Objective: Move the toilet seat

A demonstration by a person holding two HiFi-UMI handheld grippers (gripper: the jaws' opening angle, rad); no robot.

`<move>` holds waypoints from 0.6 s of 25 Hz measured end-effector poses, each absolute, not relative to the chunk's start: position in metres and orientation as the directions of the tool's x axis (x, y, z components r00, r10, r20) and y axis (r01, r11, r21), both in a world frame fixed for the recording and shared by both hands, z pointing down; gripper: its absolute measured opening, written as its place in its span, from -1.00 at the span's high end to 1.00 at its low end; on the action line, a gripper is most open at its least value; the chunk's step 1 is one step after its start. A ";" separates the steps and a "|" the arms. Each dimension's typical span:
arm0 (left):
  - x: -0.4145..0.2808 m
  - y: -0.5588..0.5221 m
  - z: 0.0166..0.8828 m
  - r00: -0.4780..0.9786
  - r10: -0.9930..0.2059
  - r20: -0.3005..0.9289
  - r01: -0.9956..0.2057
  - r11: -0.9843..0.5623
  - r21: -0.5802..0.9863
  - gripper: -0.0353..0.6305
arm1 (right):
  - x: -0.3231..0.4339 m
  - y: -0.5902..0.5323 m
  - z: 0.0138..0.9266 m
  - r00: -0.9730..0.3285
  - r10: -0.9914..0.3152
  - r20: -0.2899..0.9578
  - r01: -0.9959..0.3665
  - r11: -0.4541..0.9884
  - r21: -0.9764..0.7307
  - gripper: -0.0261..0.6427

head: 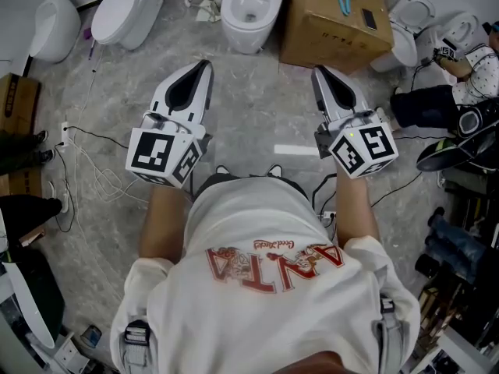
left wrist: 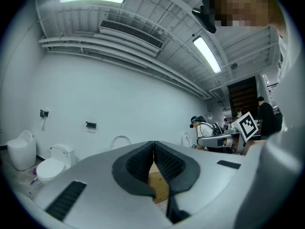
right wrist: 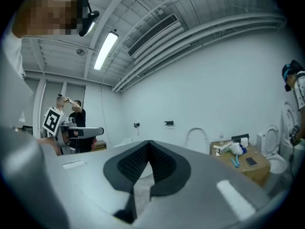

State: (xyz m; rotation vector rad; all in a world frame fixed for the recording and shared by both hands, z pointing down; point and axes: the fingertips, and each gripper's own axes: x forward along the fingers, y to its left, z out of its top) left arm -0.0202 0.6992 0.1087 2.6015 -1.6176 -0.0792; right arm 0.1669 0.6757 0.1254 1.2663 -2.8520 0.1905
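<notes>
You hold left gripper (head: 206, 65) closed, empty | right gripper (head: 318, 71) closed, empty | both level, side by side | toilet (head: 251, 10) far, between them | cardboard box (head: 331, 28) right of it

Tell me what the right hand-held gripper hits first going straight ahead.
Probably the toilet, seen just past the shut tips of the right hand-held gripper; the box lies to the right. Height is unclear: it may pass over the bowl.
</notes>
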 end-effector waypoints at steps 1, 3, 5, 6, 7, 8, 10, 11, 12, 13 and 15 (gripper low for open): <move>-0.023 0.700 0.109 0.443 -0.897 -0.003 -0.892 -0.441 0.094 0.86 | 0.163 0.677 0.126 -0.673 -0.737 0.066 -0.739 0.665 -0.105 0.92; -0.032 0.704 0.111 0.445 -0.895 0.000 -0.891 -0.443 0.095 0.86 | 0.153 0.681 0.128 -0.674 -0.735 0.071 -0.738 0.667 -0.106 0.92; -0.044 0.709 0.113 0.446 -0.895 0.002 -0.891 -0.444 0.091 0.86 | 0.140 0.685 0.130 -0.678 -0.731 0.072 -0.734 0.671 -0.107 0.92; -0.051 0.712 0.114 0.446 -0.895 0.002 -0.891 -0.444 0.090 0.86 | 0.132 0.687 0.131 -0.682 -0.728 0.072 -0.731 0.674 -0.106 0.92; -0.058 0.716 0.115 0.446 -0.895 0.001 -0.891 -0.444 0.091 0.86 | 0.123 0.691 0.133 -0.686 -0.724 0.072 -0.727 0.678 -0.105 0.92; -0.066 0.718 0.118 0.446 -0.895 0.003 -0.891 -0.444 0.094 0.86 | 0.114 0.694 0.135 -0.689 -0.721 0.074 -0.724 0.682 -0.104 0.92; -0.082 0.721 0.127 0.446 -0.895 0.013 -0.890 -0.442 0.112 0.86 | 0.096 0.700 0.143 -0.695 -0.713 0.089 -0.719 0.688 -0.100 0.92; -0.087 0.721 0.132 0.449 -0.894 0.019 -0.888 -0.443 0.127 0.86 | 0.087 0.704 0.147 -0.699 -0.708 0.102 -0.715 0.692 -0.096 0.92; -0.091 0.723 0.137 0.454 -0.891 0.023 -0.883 -0.447 0.141 0.86 | 0.079 0.707 0.151 -0.704 -0.701 0.116 -0.710 0.698 -0.089 0.92; -0.093 0.725 0.141 0.462 -0.887 0.024 -0.879 -0.454 0.150 0.86 | 0.073 0.710 0.155 -0.708 -0.695 0.129 -0.706 0.704 -0.083 0.92; -0.096 0.728 0.146 0.469 -0.883 0.022 -0.875 -0.461 0.147 0.86 | 0.068 0.712 0.160 -0.710 -0.688 0.149 -0.703 0.707 -0.079 0.92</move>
